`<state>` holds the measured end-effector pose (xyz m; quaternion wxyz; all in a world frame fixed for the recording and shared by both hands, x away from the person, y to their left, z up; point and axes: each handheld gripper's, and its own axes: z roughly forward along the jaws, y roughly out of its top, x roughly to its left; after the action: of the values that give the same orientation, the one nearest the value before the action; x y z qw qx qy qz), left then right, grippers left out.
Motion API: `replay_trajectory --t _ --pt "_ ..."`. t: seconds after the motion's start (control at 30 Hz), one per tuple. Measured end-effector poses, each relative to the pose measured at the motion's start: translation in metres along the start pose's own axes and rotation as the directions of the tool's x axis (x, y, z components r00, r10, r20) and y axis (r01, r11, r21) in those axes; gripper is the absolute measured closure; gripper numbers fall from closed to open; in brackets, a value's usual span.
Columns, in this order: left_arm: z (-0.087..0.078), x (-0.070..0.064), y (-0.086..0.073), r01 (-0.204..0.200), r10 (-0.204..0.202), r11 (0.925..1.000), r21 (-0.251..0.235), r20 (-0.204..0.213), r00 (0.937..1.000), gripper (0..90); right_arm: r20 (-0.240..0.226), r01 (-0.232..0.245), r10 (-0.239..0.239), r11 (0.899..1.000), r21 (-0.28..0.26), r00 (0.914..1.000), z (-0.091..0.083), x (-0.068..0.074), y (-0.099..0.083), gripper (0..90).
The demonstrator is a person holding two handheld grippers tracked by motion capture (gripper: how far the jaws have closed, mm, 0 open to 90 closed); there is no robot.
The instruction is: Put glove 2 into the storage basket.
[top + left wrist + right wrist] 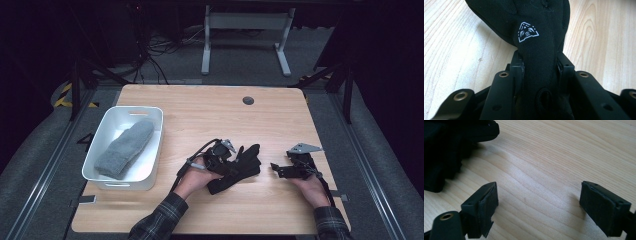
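the left tool point(226, 161) is clamped on a black glove point(241, 167) lying at centre frame on the desk point(210, 107). the right tool point(282, 169), jaws apart, waits just right. the soft fabric could slip free if lifted.

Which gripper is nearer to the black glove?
Left. The left gripper is shut on the black glove, its fingers pinching the fabric. The right gripper is open above bare wood beside it.
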<state>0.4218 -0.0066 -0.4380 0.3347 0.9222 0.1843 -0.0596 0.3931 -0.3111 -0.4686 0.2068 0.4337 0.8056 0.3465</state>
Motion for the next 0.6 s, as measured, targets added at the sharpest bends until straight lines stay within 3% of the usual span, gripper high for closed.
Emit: replay_trajectory --t 0.6 --pt "-0.017 0.000 0.002 0.016 -0.016 0.9994 -0.030 0.003 0.9999 67.1 0.000 -0.001 0.001 1.000 0.000 1.0000 0.000 0.000 0.000 15.9"
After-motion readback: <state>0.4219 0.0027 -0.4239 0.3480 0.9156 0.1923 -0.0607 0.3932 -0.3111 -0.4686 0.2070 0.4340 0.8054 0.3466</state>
